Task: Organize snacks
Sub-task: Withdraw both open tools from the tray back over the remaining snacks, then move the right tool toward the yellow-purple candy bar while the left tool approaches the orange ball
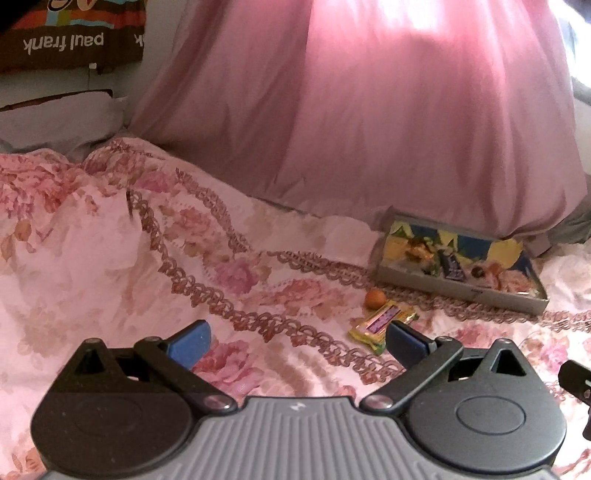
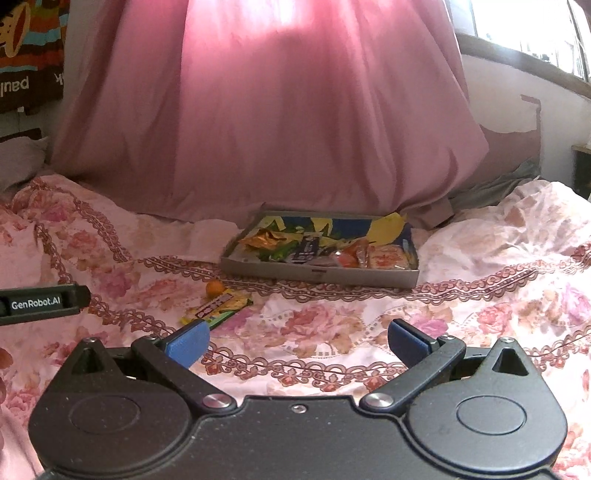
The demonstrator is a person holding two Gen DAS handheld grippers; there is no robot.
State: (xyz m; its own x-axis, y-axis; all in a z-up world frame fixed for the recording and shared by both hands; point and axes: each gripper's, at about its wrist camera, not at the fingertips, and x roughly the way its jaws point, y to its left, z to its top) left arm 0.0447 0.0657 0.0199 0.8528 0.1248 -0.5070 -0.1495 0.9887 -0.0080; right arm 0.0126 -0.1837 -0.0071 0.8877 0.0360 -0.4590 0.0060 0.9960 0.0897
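Observation:
A shallow grey box (image 2: 317, 274) (image 1: 458, 288) holding several wrapped snacks rests on the floral bedspread, against a pink cloth. In front of its left corner lie a small orange ball-shaped snack (image 2: 214, 288) (image 1: 375, 298) and a yellow-green snack packet (image 2: 218, 305) (image 1: 380, 325). My left gripper (image 1: 297, 343) is open and empty, its right finger just short of the packet. My right gripper (image 2: 297, 341) is open and empty too, a little short of the box, with the packet ahead of its left finger. The left gripper's body (image 2: 40, 302) shows at the left edge of the right wrist view.
A large pink cloth (image 2: 266, 122) hangs behind the box. The floral bedspread (image 1: 147, 258) is rumpled, with a raised fold at the left. A grey pillow (image 1: 55, 125) and a striped printed bag (image 1: 70, 33) sit far left. A window (image 2: 524, 26) is at the upper right.

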